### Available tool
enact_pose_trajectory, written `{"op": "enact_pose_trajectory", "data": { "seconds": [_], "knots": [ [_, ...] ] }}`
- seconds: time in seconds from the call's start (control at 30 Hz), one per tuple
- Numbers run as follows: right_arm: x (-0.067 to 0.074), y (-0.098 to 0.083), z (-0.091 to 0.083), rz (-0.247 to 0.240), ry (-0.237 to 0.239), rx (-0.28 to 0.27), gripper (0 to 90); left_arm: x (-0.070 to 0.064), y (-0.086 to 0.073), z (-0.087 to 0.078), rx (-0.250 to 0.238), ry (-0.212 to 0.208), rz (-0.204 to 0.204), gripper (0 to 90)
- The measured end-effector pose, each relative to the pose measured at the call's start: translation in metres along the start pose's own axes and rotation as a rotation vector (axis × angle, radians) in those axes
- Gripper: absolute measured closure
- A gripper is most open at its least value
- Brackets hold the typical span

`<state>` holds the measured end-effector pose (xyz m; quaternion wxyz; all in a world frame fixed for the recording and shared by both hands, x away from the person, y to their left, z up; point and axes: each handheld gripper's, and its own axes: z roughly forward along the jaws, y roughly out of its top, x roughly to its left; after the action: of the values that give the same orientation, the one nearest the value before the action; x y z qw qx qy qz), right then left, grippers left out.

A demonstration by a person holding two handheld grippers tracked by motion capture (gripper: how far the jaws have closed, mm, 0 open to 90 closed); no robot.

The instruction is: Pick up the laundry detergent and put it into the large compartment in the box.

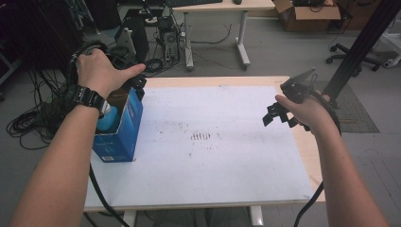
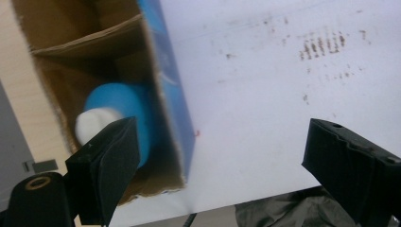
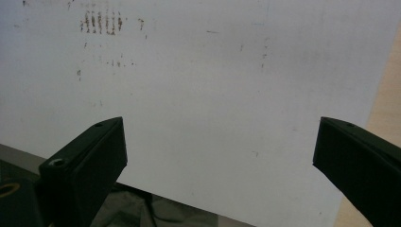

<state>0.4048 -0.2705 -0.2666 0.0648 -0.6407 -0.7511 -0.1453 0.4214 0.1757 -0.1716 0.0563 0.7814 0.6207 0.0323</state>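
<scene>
While hovering over the blue carton (image 1: 120, 135) at the left edge of the tabletop (image 1: 213, 161), spread wide and holding nothing: left claw (image 2: 220, 132). Inside one compartment, cap up: blue bottle (image 2: 125, 106). Probably light, stiff, smooth plastic, so likely slippery; best pinched across the body below the white cap. Right claw (image 3: 220, 127) likewise wide, empty.

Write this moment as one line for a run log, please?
left gripper: open, above blue box | blue bottle: inside box | right gripper: open, empty, over white mat
</scene>
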Motion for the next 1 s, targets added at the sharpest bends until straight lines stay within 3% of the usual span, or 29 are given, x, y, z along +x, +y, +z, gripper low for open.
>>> {"op": "enact_pose_trajectory", "data": {
  "seconds": [0.2,0.33,0.43,0.8,1.0],
  "knots": [
    [0.0,-0.001,-0.002,-0.002,0.002,-0.001,3.7,-0.02,0.004,0.003,0.001,-0.006,0.018,9.8],
    [0.001,-0.001,-0.001,-0.001,0.004,-0.001,3.7,-0.033,0.004,0.009,-0.007,-0.043,0.032,7.9],
    [0.001,-0.001,0.0,-0.004,0.005,0.001,3.7,-0.045,0.005,0.019,0.006,-0.023,0.045,6.0],
    [0.004,-0.001,0.003,-0.012,0.004,0.005,3.7,-0.063,0.002,0.047,0.023,-0.043,0.085,4.8],
    [0.005,-0.002,0.002,-0.012,0.007,0.003,3.7,-0.068,0.0,0.059,0.034,-0.067,0.082,4.8]
  ]
}}
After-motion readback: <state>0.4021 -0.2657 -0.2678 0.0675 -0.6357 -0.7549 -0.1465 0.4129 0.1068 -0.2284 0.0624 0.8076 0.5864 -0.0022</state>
